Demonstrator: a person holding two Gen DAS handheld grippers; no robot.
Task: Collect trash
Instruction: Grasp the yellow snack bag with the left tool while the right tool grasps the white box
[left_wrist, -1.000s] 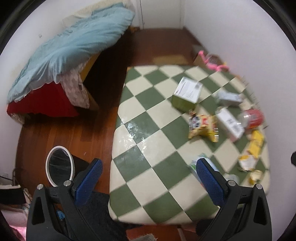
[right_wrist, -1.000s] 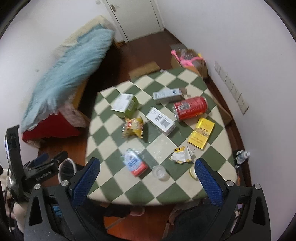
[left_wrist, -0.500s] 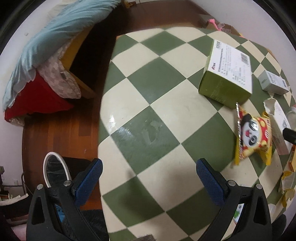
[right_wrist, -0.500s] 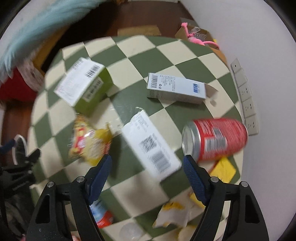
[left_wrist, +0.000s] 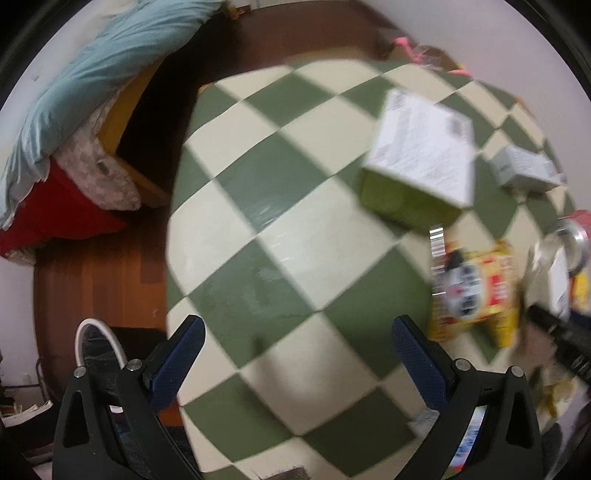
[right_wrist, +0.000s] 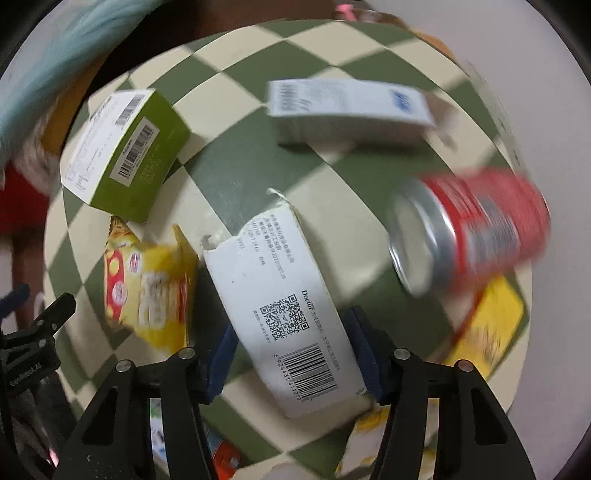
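Trash lies on a green-and-cream checkered table (left_wrist: 295, 229). In the right wrist view my right gripper (right_wrist: 295, 350) has its blue pads on both sides of a white barcode box (right_wrist: 284, 295), narrowed around it; firm contact is unclear. Beside it lie a yellow snack bag (right_wrist: 147, 288), a green-sided box (right_wrist: 125, 147), a white-blue carton (right_wrist: 347, 107), a red can (right_wrist: 476, 229) and a yellow packet (right_wrist: 491, 325). My left gripper (left_wrist: 295, 354) is open and empty over bare table, left of the snack bag (left_wrist: 472, 295) and the green box (left_wrist: 417, 162).
A white-rimmed trash bin (left_wrist: 98, 347) stands on the wooden floor at the table's left. A bed with a blue quilt (left_wrist: 92, 77) and red sheet lies further left. A cardboard box with pink items (left_wrist: 424, 51) sits by the far wall.
Both grippers have dropped close to the table. The right gripper's jaws have narrowed around the white barcode box. The left stays wide open and has shifted slightly towards the snack bag.
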